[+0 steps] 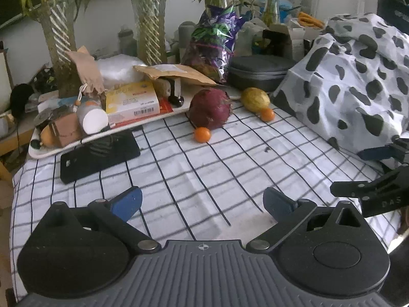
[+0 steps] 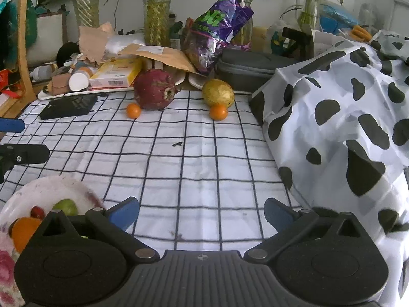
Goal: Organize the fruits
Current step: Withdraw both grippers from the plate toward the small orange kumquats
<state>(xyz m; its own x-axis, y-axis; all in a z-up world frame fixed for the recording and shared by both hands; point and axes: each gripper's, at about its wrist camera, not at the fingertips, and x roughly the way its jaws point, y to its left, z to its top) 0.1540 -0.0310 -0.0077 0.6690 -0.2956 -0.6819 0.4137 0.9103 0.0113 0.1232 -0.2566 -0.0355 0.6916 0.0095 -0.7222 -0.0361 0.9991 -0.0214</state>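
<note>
Both my claws, left (image 1: 202, 203) and right (image 2: 201, 211), are spread apart, gripping nothing. Near left, white floral plate (image 2: 43, 192) holds a green fruit (image 2: 65, 206), orange fruit (image 2: 24, 231), small red fruit (image 2: 37, 212). Far on the checked-cloth tabletop (image 2: 194, 168): dark-red round fruit (image 2: 155, 89), yellow oval fruit (image 2: 218, 93), each touching a small orange (image 2: 133, 110) (image 2: 218, 112).
</note>
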